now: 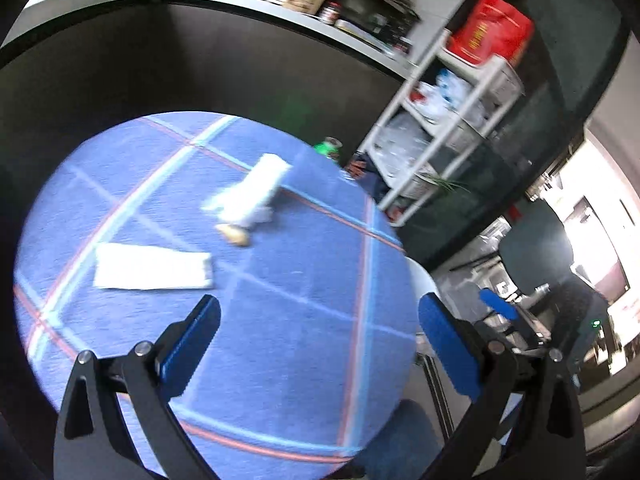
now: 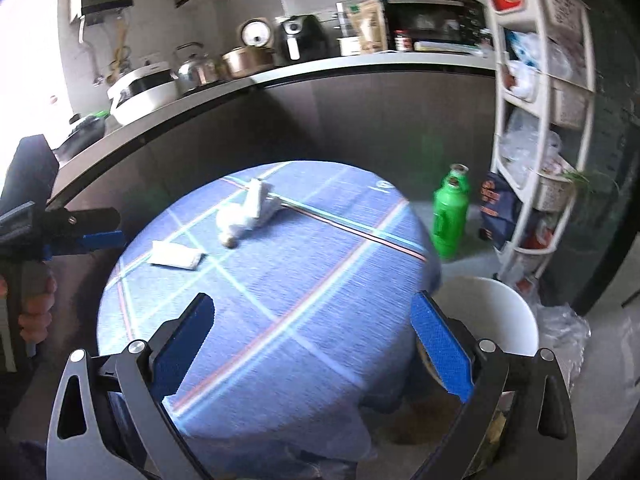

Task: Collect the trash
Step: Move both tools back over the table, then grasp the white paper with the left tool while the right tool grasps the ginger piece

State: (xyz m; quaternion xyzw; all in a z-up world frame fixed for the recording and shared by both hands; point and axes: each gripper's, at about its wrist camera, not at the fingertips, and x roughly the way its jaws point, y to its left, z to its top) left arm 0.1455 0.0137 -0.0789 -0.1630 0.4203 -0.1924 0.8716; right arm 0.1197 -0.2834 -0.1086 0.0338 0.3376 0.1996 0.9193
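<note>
A round table under a blue striped cloth [image 1: 280, 340] [image 2: 320, 300] carries the trash. A flat white paper [image 1: 154, 267] [image 2: 176, 255] lies toward the left. Beyond it sits a crumpled white wrapper [image 1: 252, 194] [image 2: 250, 210] with a small brown scrap [image 1: 236, 235] [image 2: 230, 243] at its near end. My left gripper [image 1: 320, 312] hovers open over the near half of the table, nothing between its blue pads. My right gripper [image 2: 312, 312] is likewise open and empty above the cloth. The left gripper [image 2: 100, 236] also shows in the right wrist view, at the table's left side. A white bin [image 2: 492, 312] stands right of the table.
A green bottle [image 2: 450, 216] [image 1: 329, 147] stands on the floor past the table, beside a dark blue bag [image 2: 500, 208]. A white shelf rack [image 2: 540, 120] [image 1: 440, 120] full of bags rises at right. A dark counter [image 2: 280, 76] with kitchenware runs behind. A clear plastic bag [image 2: 564, 328] lies by the bin.
</note>
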